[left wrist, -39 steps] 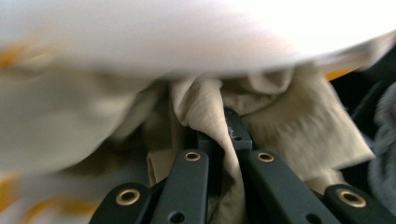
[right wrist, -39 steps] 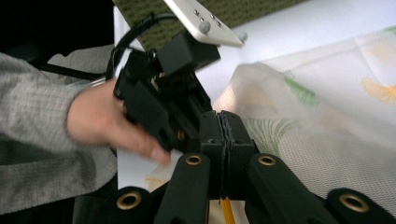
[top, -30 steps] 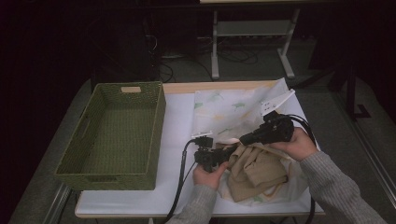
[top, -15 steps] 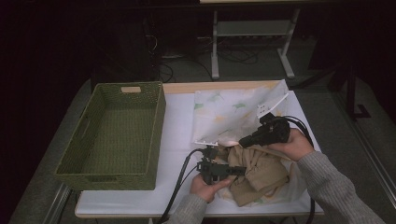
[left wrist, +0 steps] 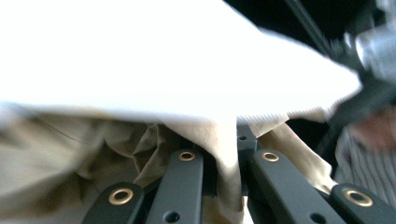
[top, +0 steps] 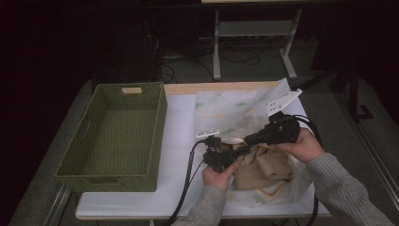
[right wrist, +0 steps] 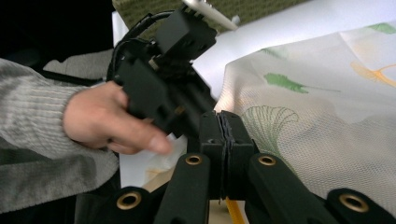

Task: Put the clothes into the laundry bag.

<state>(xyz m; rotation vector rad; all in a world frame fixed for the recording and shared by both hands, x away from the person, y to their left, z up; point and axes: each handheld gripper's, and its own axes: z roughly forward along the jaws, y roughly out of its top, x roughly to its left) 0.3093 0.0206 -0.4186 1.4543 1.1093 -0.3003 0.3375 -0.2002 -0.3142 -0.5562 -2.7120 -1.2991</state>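
**Left tool slides back toward us with the beige cloth in its grip**

Since a second ago we see the left tool point(top: 244, 149) drawn nearer the front edge of the tabletop point(top: 179, 141), and the right tool point(top: 249, 139) has come down to meet it over the bundle. We judge this a fold or regrip of the fabric in progress.

Nearest us, the left tool pinches a flap of the beige cloth point(left wrist: 224, 154) between its jaws; the cloth is soft, matte and crumpled into a loose heap point(top: 263, 167). The right tool's jaws are pressed together, with a thin edge of the patterned sheet point(right wrist: 327, 112) seemingly caught between them. That sheet is pale, fine-woven, printed with green leaves, and lies spread under the beige heap.

Farther left stands the green woven basket point(top: 157, 122), rectangular, coarse-textured, well apart from the cloth.
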